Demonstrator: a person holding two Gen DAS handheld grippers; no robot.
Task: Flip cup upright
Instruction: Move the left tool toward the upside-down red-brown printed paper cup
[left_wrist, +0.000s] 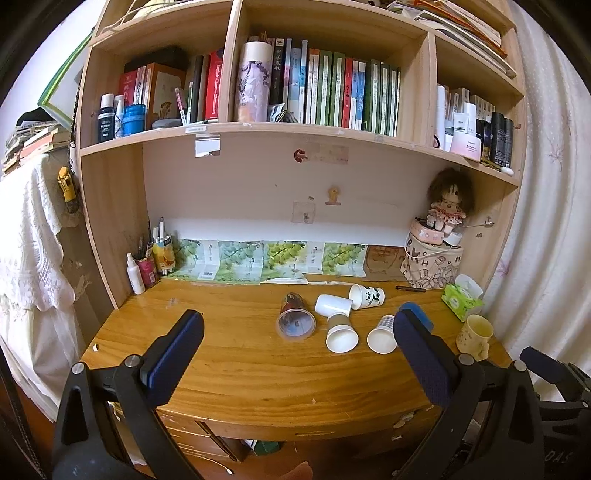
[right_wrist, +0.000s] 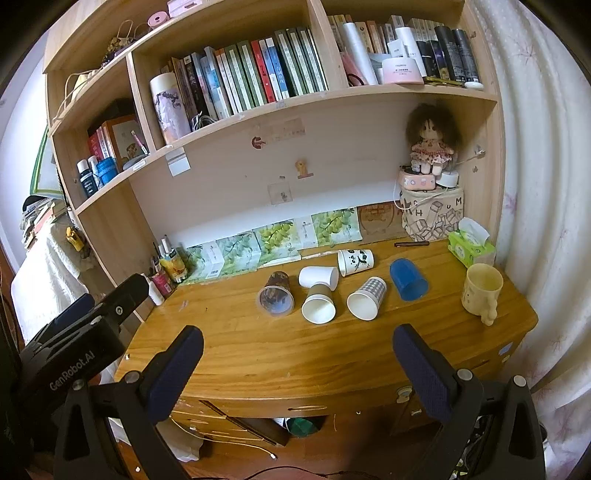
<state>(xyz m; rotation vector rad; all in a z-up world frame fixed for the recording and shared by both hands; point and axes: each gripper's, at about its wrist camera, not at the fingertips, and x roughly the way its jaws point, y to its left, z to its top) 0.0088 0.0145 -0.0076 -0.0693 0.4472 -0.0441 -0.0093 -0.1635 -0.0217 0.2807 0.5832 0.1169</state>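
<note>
Several cups lie on their sides on the wooden desk (right_wrist: 295, 354): a clear printed cup (right_wrist: 275, 293) (left_wrist: 295, 319), a brown-sleeved paper cup (right_wrist: 318, 302) (left_wrist: 340, 331), a plain white cup (right_wrist: 318, 277) (left_wrist: 333, 304), a panda cup (right_wrist: 355, 261) (left_wrist: 366, 296), a checked paper cup (right_wrist: 366, 298) (left_wrist: 383, 334) and a blue plastic cup (right_wrist: 408, 279), mostly hidden in the left wrist view. A yellow mug (right_wrist: 481, 290) (left_wrist: 474, 336) stands upright at the right. My left gripper (left_wrist: 295, 332) and right gripper (right_wrist: 297, 347) are open and empty, held in front of the desk, short of the cups.
A tissue pack (right_wrist: 471, 245), a patterned box with a doll (right_wrist: 432, 147) on top, and a pen holder with bottles (right_wrist: 166, 273) stand along the back. Bookshelves rise above the desk. Drawers sit under the front edge. A curtain hangs at the right.
</note>
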